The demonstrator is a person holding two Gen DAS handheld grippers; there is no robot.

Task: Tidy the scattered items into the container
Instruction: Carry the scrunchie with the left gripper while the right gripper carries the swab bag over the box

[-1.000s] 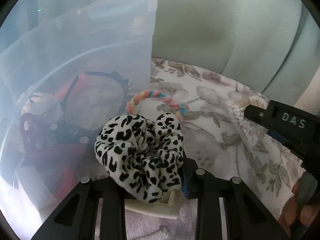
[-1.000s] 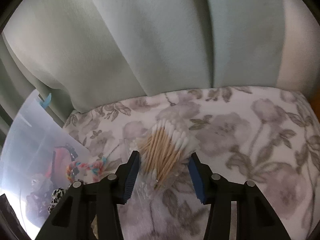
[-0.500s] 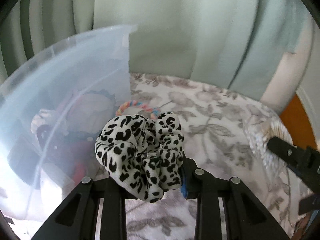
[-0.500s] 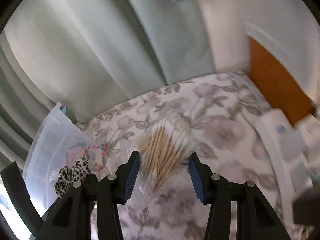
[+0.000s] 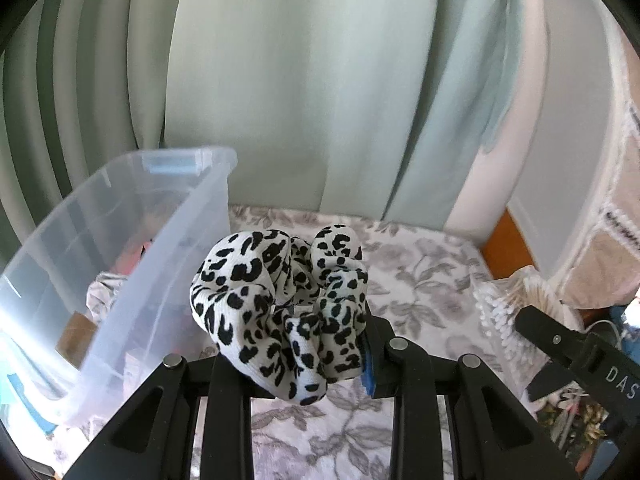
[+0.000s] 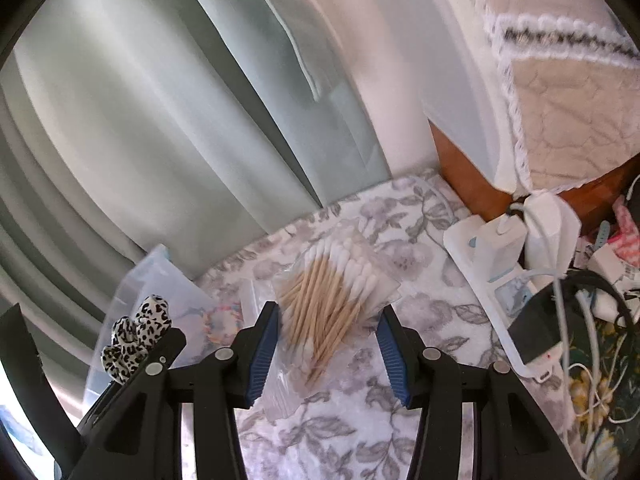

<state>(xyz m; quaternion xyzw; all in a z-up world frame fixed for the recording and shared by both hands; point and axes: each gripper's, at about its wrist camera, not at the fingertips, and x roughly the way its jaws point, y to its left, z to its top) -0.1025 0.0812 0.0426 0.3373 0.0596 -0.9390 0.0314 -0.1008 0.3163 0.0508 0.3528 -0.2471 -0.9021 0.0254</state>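
**Both grippers lifted, views pulled back**

Left gripper point(image 5: 296, 344) raised with leopard scrunchie point(image 5: 280, 300): clear bin point(image 5: 192, 216) now seen from above its rim, open top visible, formerly viewed through its wall. Rainbow ring dropped from left view. Right gripper point(image 6: 326, 344) lifted with swab bag point(image 6: 332, 292) and swung: white power strip point(image 6: 492, 256), cables, wooden furniture newly in frame; bin shrunk to lower left.

Showing now — one leopard-print scrunchie point(image 5: 280, 300), one clear bag of cotton swabs point(image 6: 332, 312), one clear plastic bin point(image 5: 120, 248), two grippers — left gripper point(image 5: 296, 364), right gripper point(image 6: 326, 356).
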